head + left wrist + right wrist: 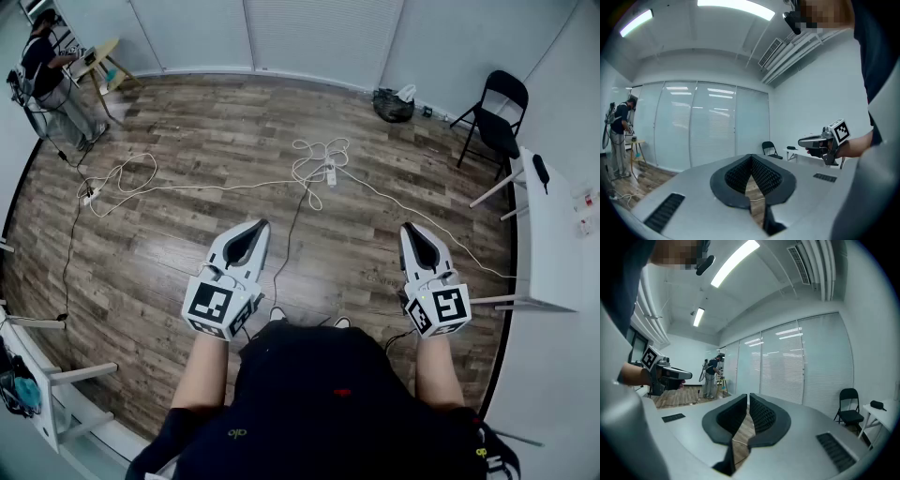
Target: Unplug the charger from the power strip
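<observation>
Far ahead on the wooden floor lies a white power strip (pixel 330 174) amid a tangle of white cable (pixel 319 155); I cannot make out the charger on it from here. Both grippers are held level at waist height, well short of the strip. My left gripper (pixel 261 225) (pixel 751 157) has its jaws closed together with nothing between them. My right gripper (pixel 410 228) (pixel 748 395) is also shut and empty. Each gripper shows in the other's view: the right gripper (pixel 806 140) and the left gripper (pixel 684 375).
A second power strip (pixel 91 195) with looped cable lies at the left. A black folding chair (pixel 494 117) and a white table (pixel 544 234) stand at the right, a dark bag (pixel 392 105) by the far wall. A person (pixel 52 80) works at a small table (pixel 98 61) far left.
</observation>
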`<state>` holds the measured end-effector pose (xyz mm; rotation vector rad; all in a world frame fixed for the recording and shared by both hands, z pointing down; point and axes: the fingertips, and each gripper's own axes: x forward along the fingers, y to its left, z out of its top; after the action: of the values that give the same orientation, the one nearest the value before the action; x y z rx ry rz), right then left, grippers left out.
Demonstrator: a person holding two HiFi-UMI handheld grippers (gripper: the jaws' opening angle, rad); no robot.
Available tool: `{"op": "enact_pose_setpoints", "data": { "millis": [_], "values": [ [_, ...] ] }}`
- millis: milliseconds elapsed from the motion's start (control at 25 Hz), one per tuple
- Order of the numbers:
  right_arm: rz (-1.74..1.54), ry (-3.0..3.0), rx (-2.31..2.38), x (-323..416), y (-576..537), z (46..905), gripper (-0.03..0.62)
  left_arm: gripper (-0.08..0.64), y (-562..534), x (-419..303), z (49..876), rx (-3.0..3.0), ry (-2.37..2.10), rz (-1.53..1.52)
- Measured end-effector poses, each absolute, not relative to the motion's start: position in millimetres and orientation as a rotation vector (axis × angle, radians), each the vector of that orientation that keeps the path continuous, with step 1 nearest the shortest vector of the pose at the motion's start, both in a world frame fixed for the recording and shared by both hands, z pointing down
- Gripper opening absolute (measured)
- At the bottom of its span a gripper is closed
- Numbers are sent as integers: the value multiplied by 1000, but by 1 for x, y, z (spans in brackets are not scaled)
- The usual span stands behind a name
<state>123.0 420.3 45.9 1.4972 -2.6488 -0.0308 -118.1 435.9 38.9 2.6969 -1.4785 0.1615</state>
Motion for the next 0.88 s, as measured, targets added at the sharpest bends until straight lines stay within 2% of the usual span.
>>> {"op": "enact_pose_setpoints", "data": {
  "millis": [520,880],
  "values": [
    [7,-2657,1525,128,419,46,34,20,429,-115,46,2693,-1460,158],
    [73,-2617,1444,102,415,70,34,20,420,-129,64,2664,-1402,206]
  ]
}}
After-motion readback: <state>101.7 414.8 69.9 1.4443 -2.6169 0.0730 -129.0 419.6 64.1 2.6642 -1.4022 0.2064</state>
